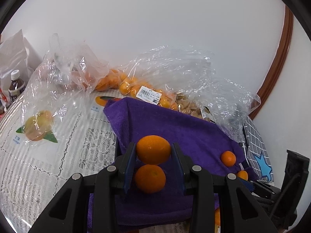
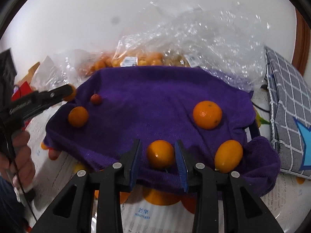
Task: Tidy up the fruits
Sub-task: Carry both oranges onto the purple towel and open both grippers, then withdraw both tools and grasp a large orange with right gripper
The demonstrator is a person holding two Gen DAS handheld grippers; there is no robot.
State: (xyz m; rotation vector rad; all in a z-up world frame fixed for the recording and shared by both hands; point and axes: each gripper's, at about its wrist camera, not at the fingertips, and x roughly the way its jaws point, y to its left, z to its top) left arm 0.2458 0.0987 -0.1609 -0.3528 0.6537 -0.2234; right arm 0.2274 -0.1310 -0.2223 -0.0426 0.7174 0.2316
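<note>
Oranges lay scattered on a purple towel point(image 2: 155, 97) spread over the lace tablecloth point(image 1: 48, 165). In the left wrist view, the left gripper point(image 1: 153, 153) clamped one orange point(image 1: 153, 149) between its blue pads, lifted just above a second orange point(image 1: 150, 178) resting on the towel. A smaller orange point(image 1: 228, 158) sat near the towel's right edge.

In the right wrist view, the right gripper point(image 2: 158, 155) stood around a small orange point(image 2: 160, 154) on the towel's near edge; its jaws were narrow, with a slight gap showing on the left side, so the pads did not seem to press the fruit. Just right of it lay an oval orange point(image 2: 228, 156), and farther back a round orange point(image 2: 207, 114). Another orange point(image 2: 78, 116) and a small red fruit point(image 2: 96, 99) lay at the towel's left side.

Behind the towel, a clear plastic bag point(image 1: 175, 73) holding more oranges leaned against the white wall point(image 1: 155, 19).
</note>
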